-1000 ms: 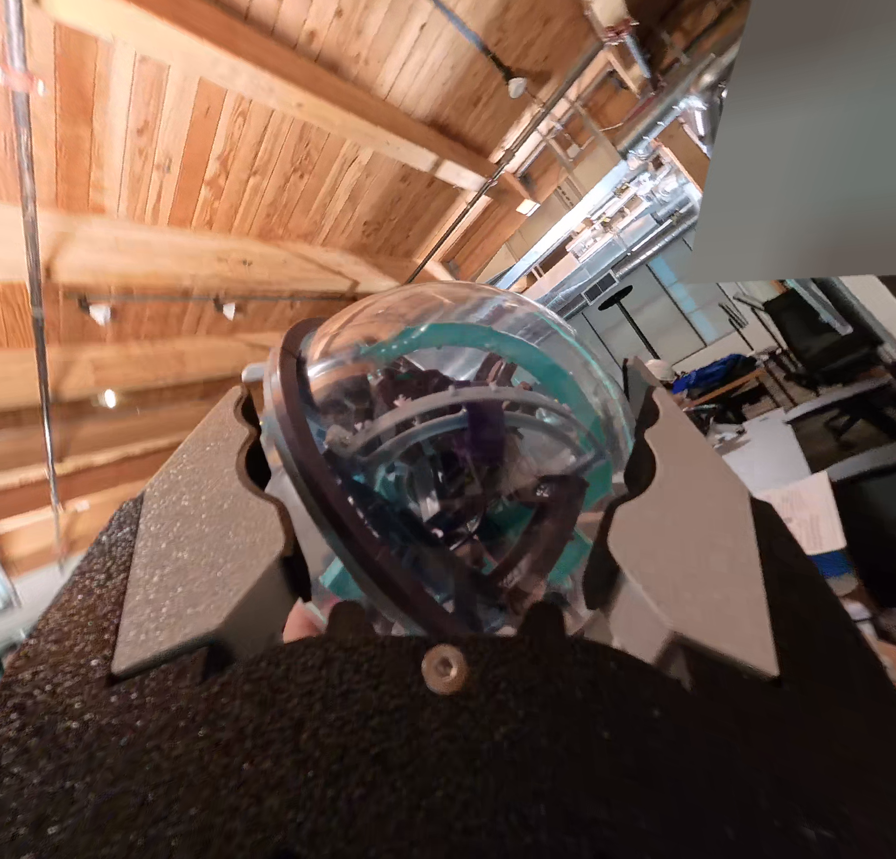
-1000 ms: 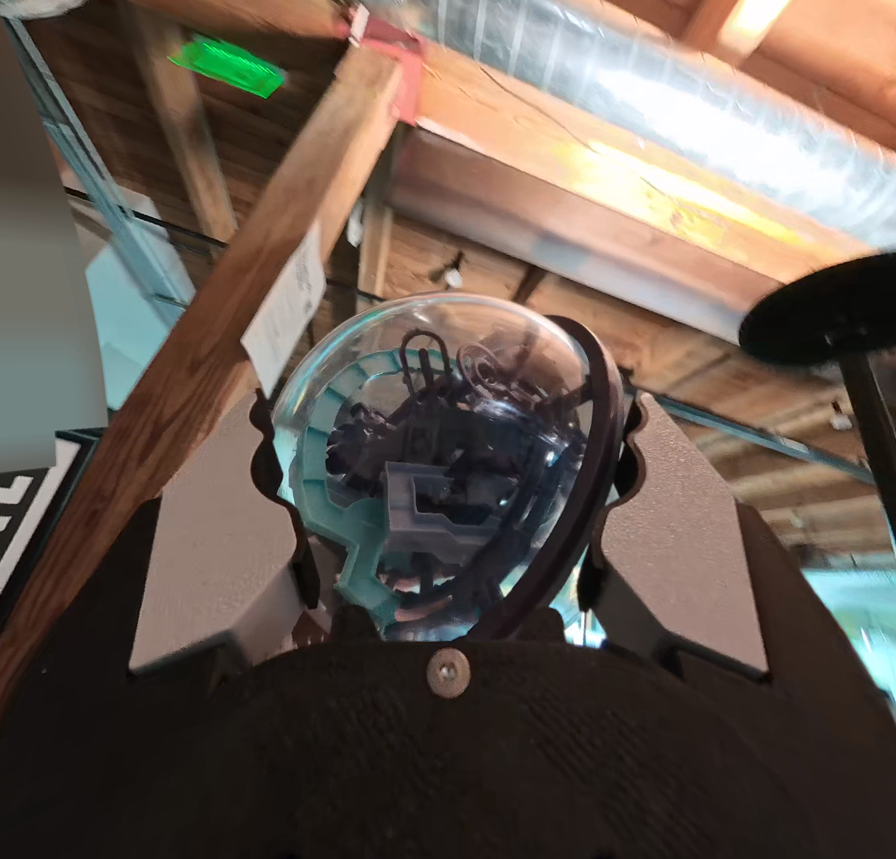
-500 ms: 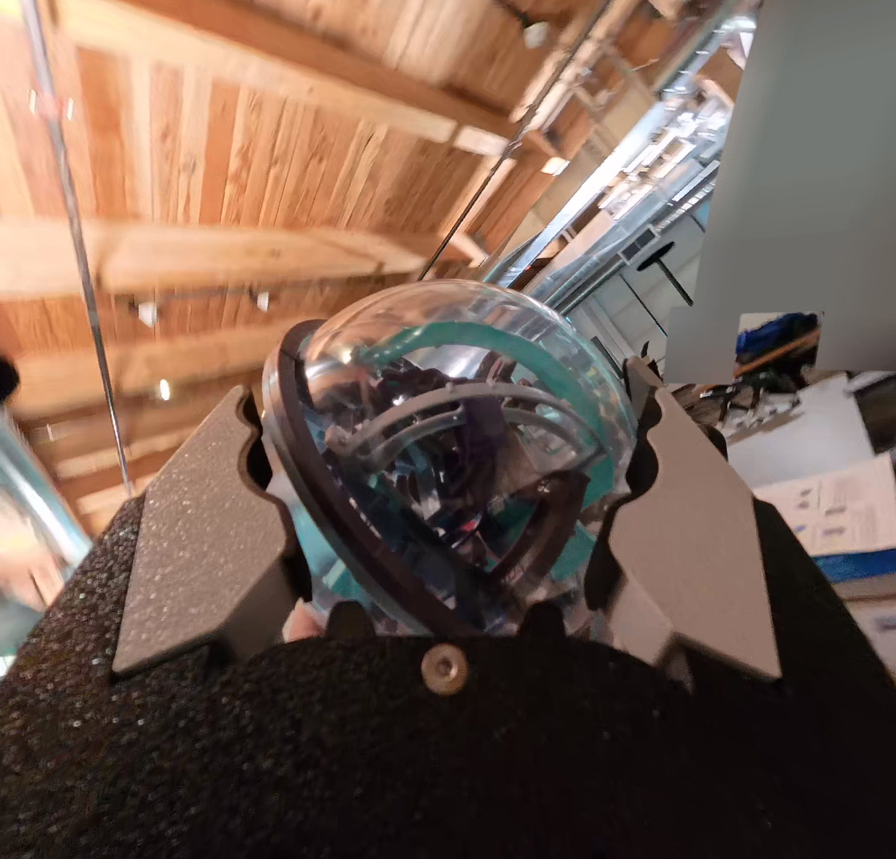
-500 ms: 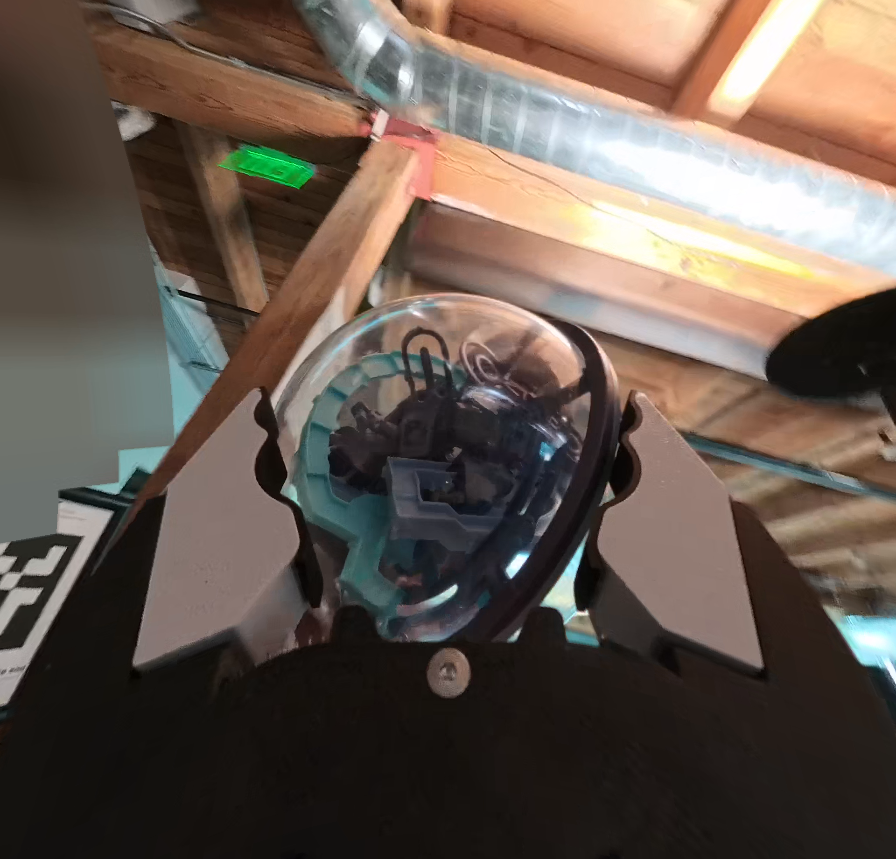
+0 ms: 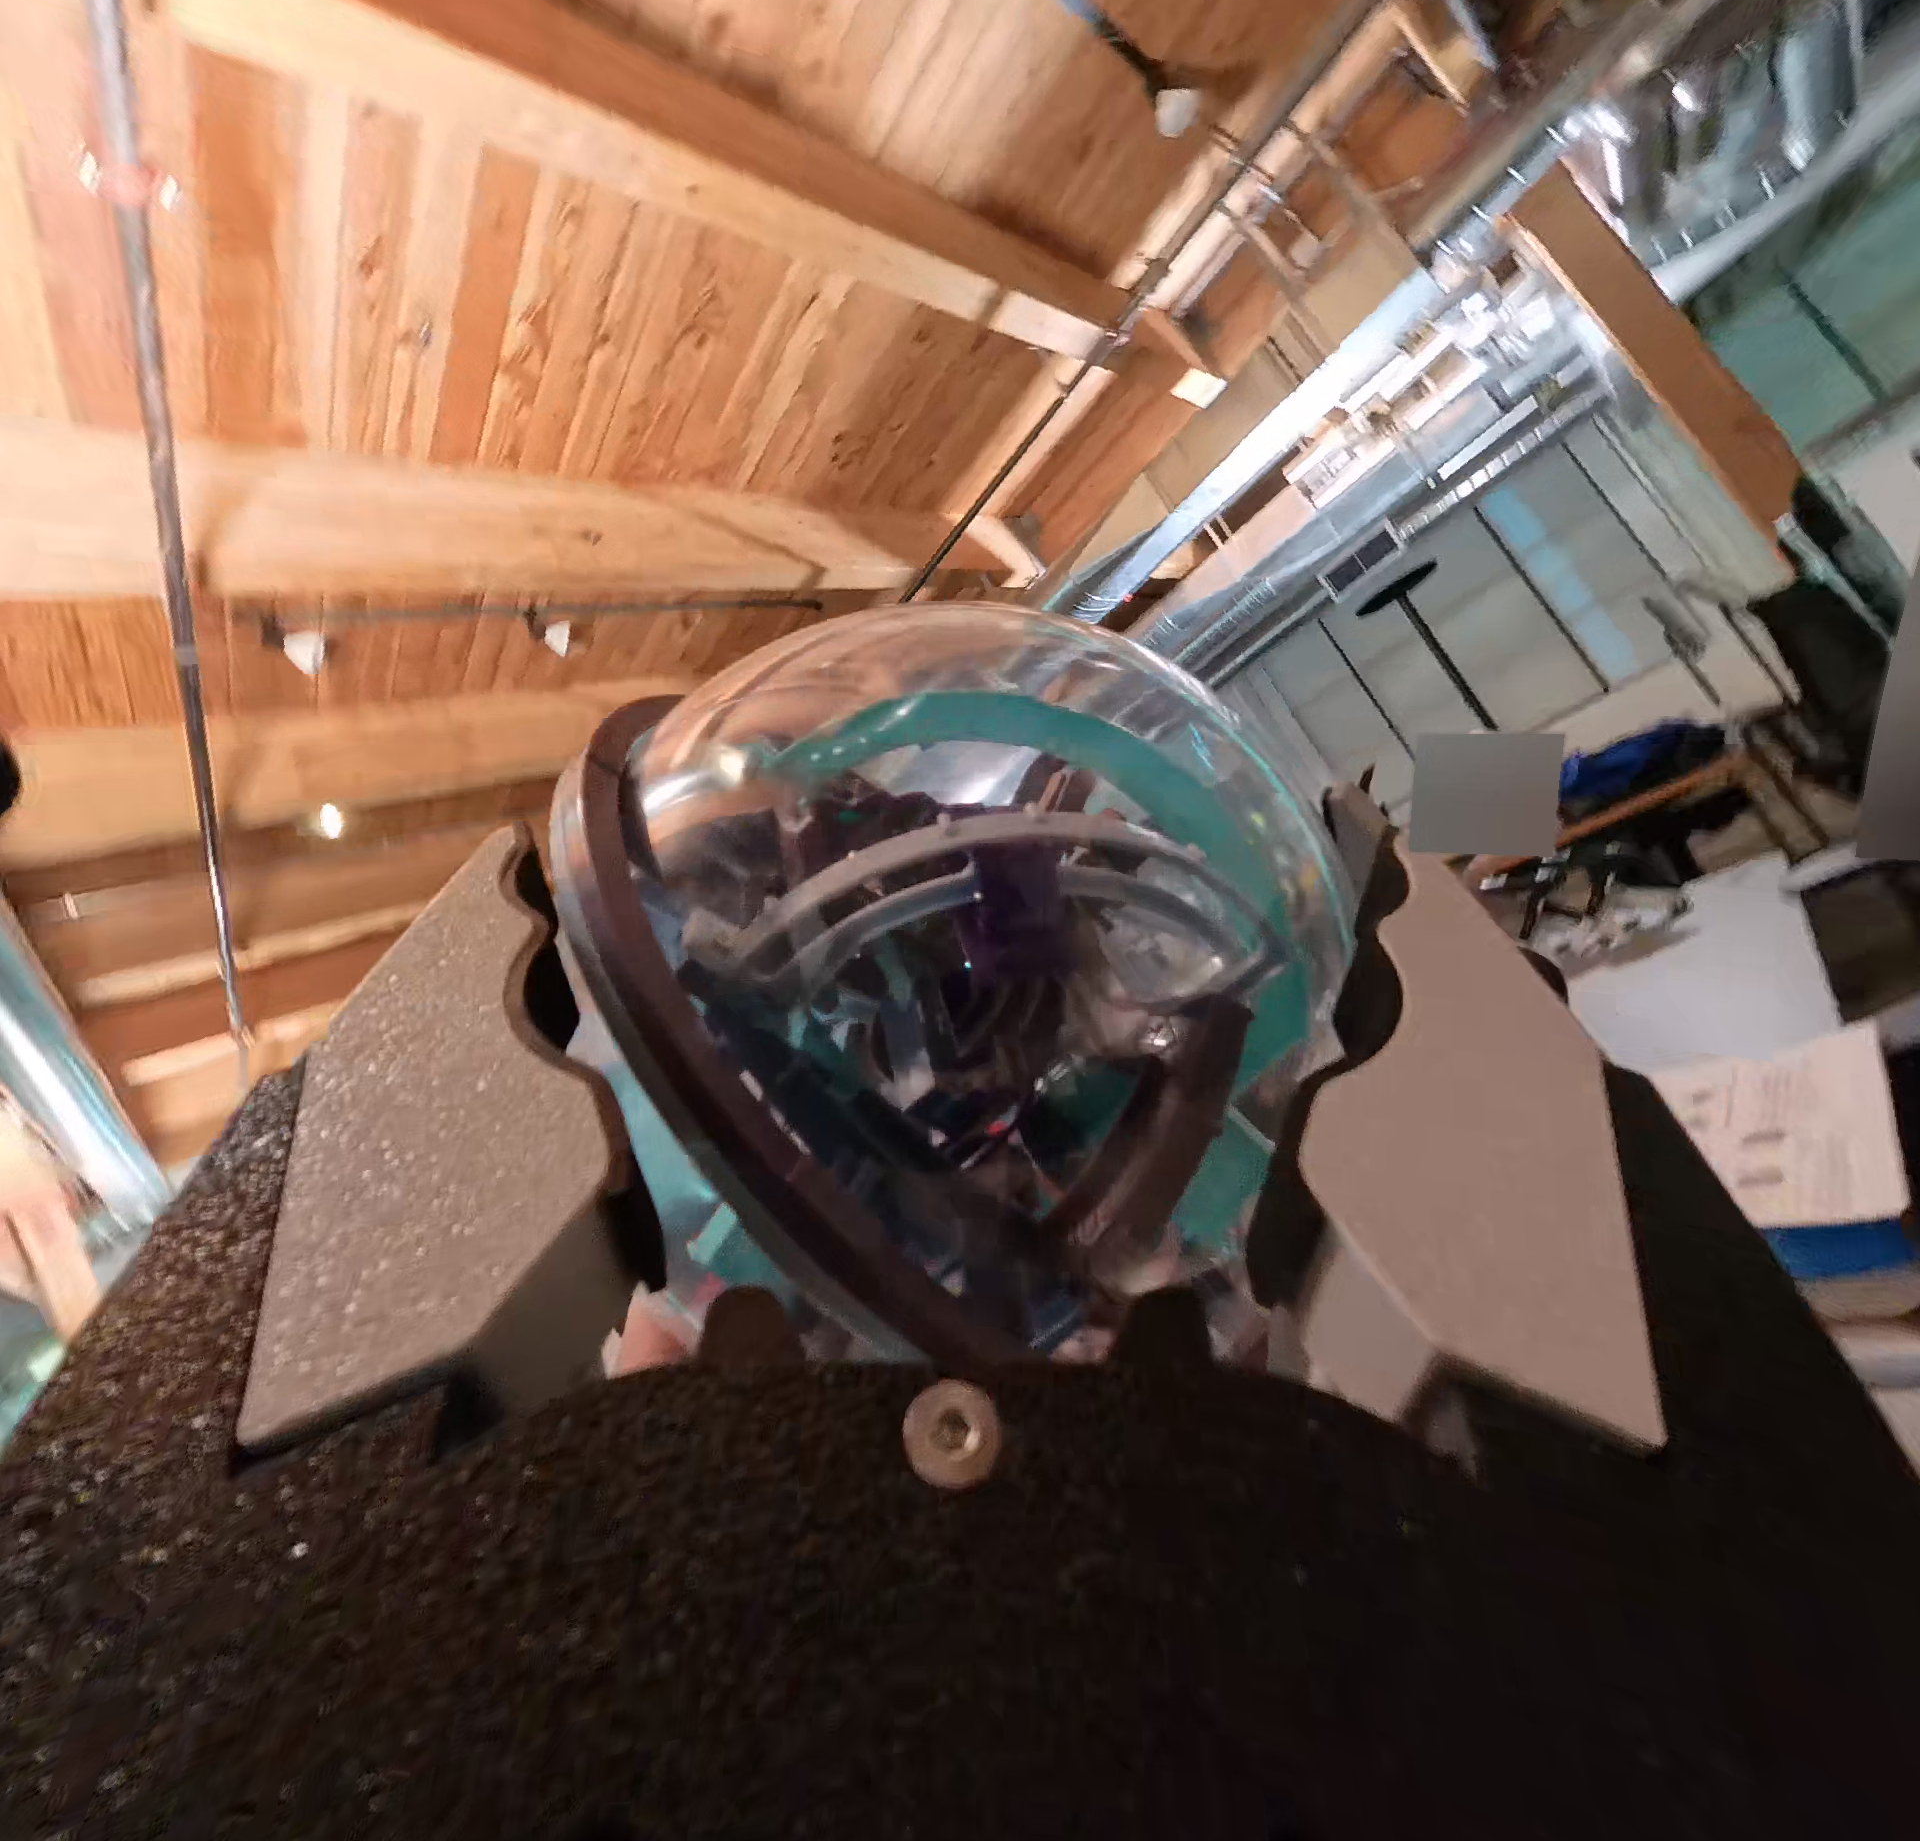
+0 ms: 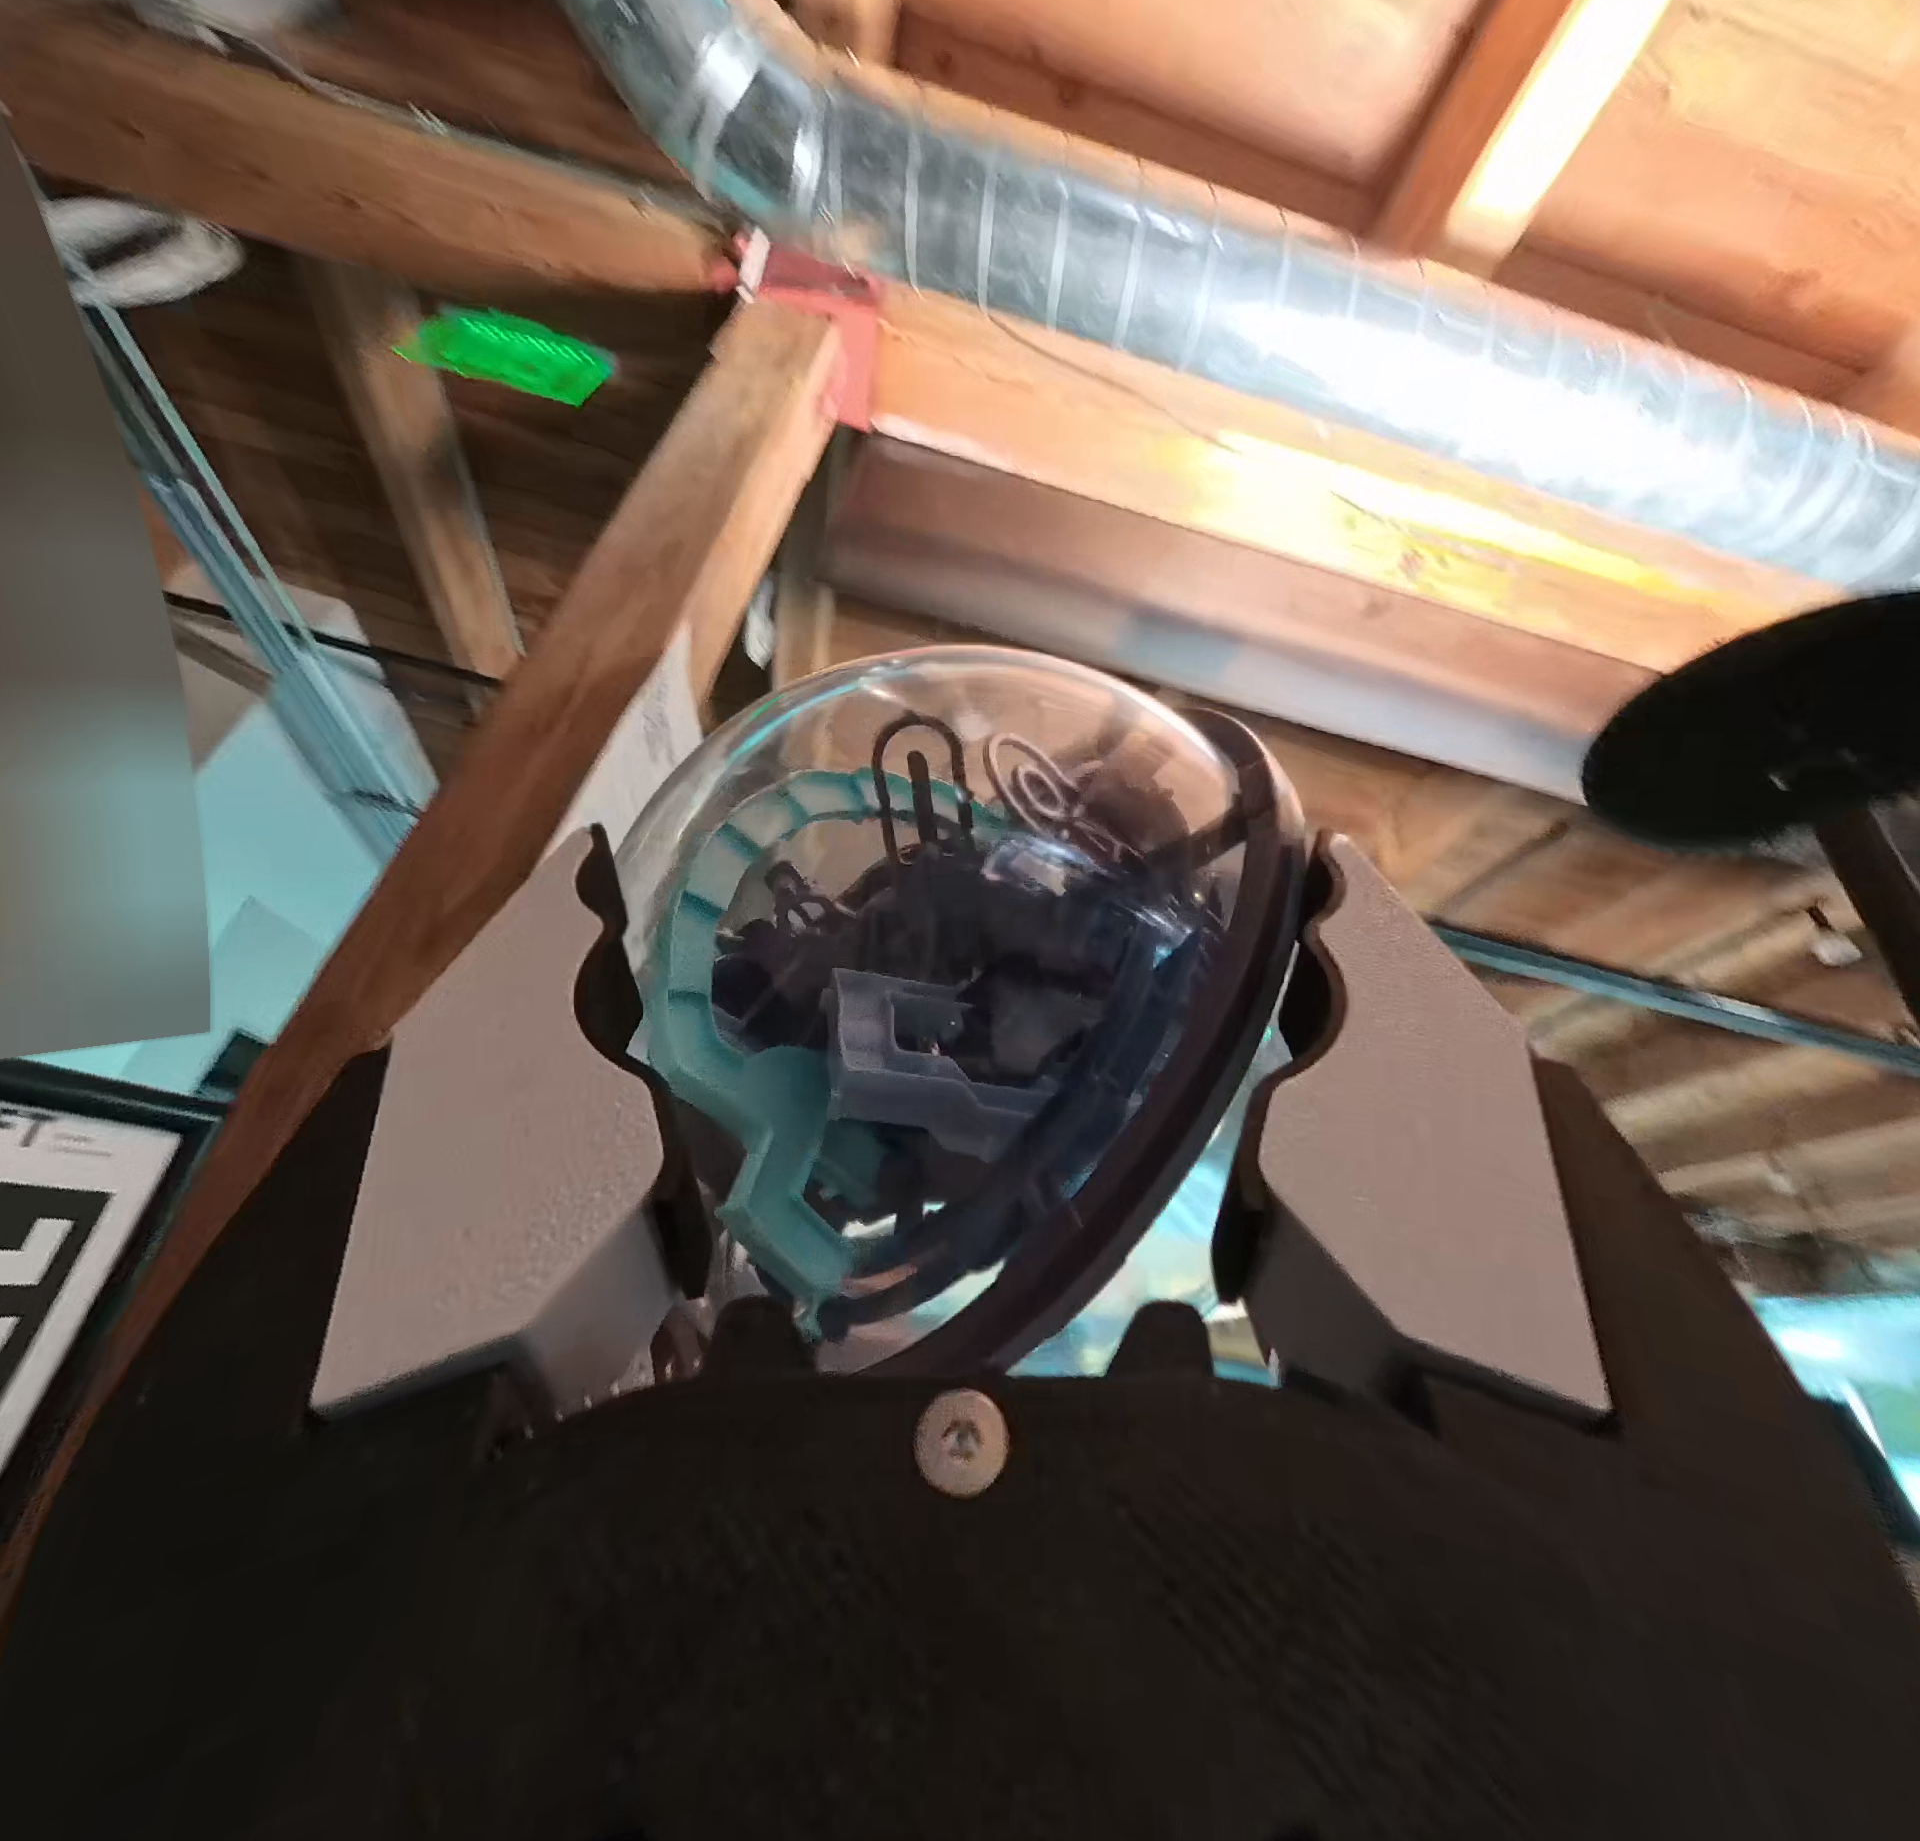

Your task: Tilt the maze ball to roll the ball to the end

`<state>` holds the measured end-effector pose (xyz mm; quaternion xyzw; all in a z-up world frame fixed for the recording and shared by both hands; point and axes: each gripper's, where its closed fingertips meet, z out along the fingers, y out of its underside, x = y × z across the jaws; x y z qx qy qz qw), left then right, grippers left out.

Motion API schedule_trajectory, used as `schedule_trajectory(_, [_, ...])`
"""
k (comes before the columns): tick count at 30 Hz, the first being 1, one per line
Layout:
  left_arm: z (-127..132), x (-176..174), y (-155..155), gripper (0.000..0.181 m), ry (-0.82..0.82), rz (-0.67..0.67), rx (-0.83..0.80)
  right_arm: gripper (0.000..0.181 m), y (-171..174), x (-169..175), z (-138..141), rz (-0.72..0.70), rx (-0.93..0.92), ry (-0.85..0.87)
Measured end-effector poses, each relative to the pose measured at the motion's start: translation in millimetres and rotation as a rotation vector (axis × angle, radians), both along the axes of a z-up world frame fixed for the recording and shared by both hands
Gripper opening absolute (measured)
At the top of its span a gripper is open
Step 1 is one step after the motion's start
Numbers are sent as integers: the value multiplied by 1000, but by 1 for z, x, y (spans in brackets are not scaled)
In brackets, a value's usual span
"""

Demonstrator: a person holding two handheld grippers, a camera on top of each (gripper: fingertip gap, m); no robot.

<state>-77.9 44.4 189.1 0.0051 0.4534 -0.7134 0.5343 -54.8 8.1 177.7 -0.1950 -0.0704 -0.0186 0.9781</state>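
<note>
Clear maze ball (image 5: pixel 956 960) clamped between both grippers, left gripper (image 5: pixel 951 970) fingers pressed on its sides, right gripper (image 6: pixel 951 981) fingers likewise, dark seam ring (image 6: pixel 1236 1012) tilted, teal track (image 5: pixel 1091 752) inside, wooden ceiling (image 5: pixel 520 285) behind, silver duct (image 6: pixel 1143 233) overhead.

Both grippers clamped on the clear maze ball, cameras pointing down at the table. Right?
Not quite. Both the left gripper and right gripper do have their jaws shut on the clear maze ball, but the cameras point upward, not down at a table: the left wrist view shows wooden ceiling beams, the right wrist view a silver duct overhead.
</note>
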Motion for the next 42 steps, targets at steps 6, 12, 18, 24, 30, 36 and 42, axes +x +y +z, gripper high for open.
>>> schedule_trajectory(6, [3,-15,-34,145,-117,97,208,124,-30,-9,-4,102,201,-64])
schedule_trajectory(12, [5,-26,-50,146,-155,93,295,124,-44,-20,-3,96,277,-103])
schedule_trajectory(18, [14,-25,-64,146,-129,125,367,124,-55,-19,2,127,354,-78])
schedule_trajectory(24, [15,-6,-71,146,-26,179,441,124,-58,0,-2,186,420,29])
schedule_trajectory(30, [18,-27,-75,145,-159,104,427,124,-65,-20,6,113,403,-99])
schedule_trajectory(36, [26,-51,-80,145,-267,46,418,124,-73,-44,16,59,412,-194])
schedule_trajectory(42, [33,-62,-76,145,-287,33,401,124,-71,-56,24,42,394,-220])
